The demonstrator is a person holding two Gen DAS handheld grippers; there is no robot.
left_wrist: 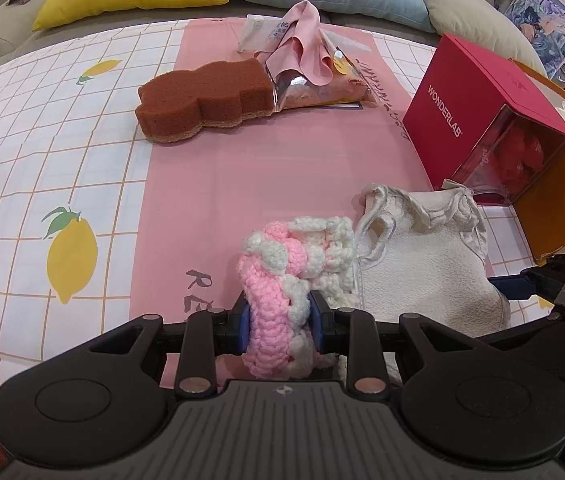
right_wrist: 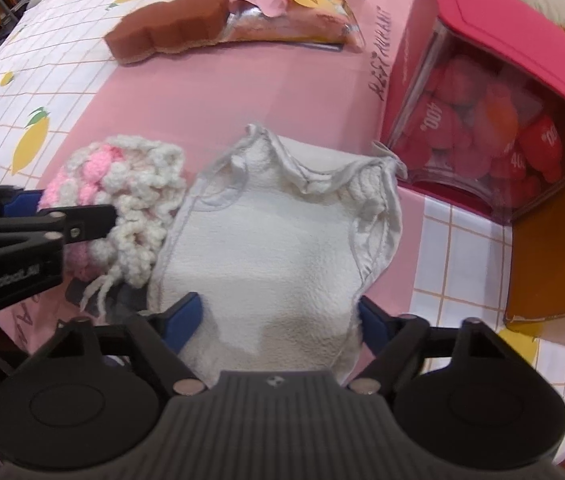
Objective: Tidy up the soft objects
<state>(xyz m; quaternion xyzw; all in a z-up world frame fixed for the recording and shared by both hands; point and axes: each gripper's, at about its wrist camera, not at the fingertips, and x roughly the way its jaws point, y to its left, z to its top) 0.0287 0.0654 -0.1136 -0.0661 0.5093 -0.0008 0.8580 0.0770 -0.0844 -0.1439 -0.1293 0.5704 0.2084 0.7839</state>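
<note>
Item: left gripper (left_wrist: 280, 322), jaws clenched on a pink-and-white crochet piece (left_wrist: 290, 276), held over the near part of the pink mat (left_wrist: 282, 152). Item: right gripper (right_wrist: 280, 320), jaws apart, straddling the near end of a white terry garment (right_wrist: 282, 248) lying flat on the mat, pads (right_wrist: 186, 312) at its edges, no grip evident. Garment and crochet piece touched side by side. Risk noted: closing there might have gathered only a loose fold, letting the garment sag or slip; crochet strands trailing beside it might have snagged. Red box (right_wrist: 482, 92), just beyond near the table's right edge, could have been nudged.
</note>
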